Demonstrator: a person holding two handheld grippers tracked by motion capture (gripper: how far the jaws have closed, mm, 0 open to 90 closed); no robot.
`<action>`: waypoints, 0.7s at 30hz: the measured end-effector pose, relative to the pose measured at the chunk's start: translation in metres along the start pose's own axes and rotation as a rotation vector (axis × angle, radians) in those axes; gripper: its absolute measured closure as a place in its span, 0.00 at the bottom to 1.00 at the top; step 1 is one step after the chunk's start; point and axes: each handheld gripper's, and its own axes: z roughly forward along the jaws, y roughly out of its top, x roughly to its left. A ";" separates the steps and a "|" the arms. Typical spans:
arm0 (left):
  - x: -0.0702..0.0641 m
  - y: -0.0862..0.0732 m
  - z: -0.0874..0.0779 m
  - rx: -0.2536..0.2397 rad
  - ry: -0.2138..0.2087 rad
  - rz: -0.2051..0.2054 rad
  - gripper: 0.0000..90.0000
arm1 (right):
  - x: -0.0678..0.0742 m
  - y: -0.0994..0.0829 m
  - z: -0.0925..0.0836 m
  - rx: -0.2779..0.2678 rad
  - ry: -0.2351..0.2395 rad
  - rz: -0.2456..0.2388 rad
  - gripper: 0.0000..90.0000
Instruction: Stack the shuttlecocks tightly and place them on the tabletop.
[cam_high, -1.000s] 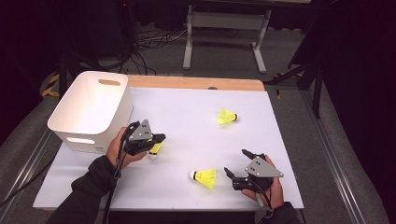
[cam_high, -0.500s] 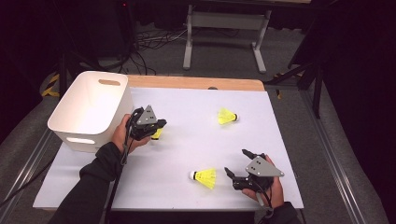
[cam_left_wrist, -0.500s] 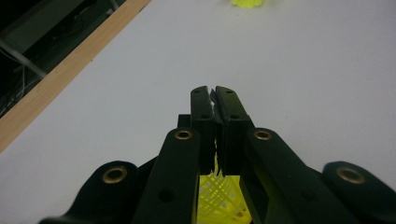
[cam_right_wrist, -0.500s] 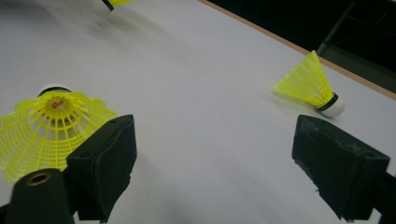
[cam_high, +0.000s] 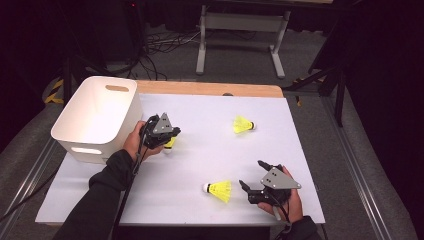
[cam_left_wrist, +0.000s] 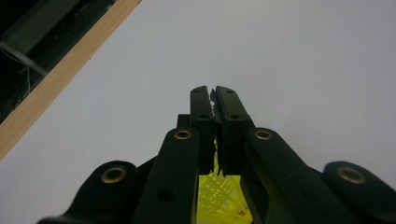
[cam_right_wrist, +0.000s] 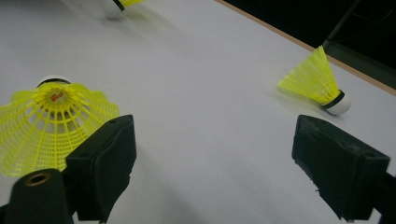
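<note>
My left gripper (cam_high: 172, 135) hovers just right of the white basket (cam_high: 72, 142), shut on a yellow shuttlecock (cam_high: 170, 144). In the left gripper view the jaws (cam_left_wrist: 214, 93) are pressed together, with the yellow mesh skirt (cam_left_wrist: 219, 193) pinched between them. Near the table's front edge, my right gripper (cam_high: 251, 174) rests open with nothing in it. A second yellow shuttlecock (cam_high: 220, 190) lies just left of it, close to its left jaw (cam_right_wrist: 46, 126). A third shuttlecock (cam_high: 243, 125) lies farther off at mid right (cam_right_wrist: 317, 79).
The white basket has a handle slot and stands at the table's left side. A white sheet (cam_high: 210, 155) covers the table, with a wooden strip (cam_high: 210, 89) along the far edge. A metal stand and cables sit on the floor beyond.
The left gripper has carried its shuttlecock away from the person and slightly right, alongside the basket. The right gripper and the two loose shuttlecocks have stayed put.
</note>
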 end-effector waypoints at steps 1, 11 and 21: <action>-0.001 0.002 0.000 -0.003 0.000 0.002 0.96 | 0.000 0.000 0.000 0.000 -0.001 -0.005 0.16; 0.005 0.006 0.003 0.011 0.028 0.017 0.96 | 0.000 -0.001 -0.001 0.003 -0.003 -0.007 0.16; 0.017 -0.001 0.010 0.016 0.061 -0.016 0.95 | 0.001 -0.001 0.001 0.017 -0.006 -0.011 0.16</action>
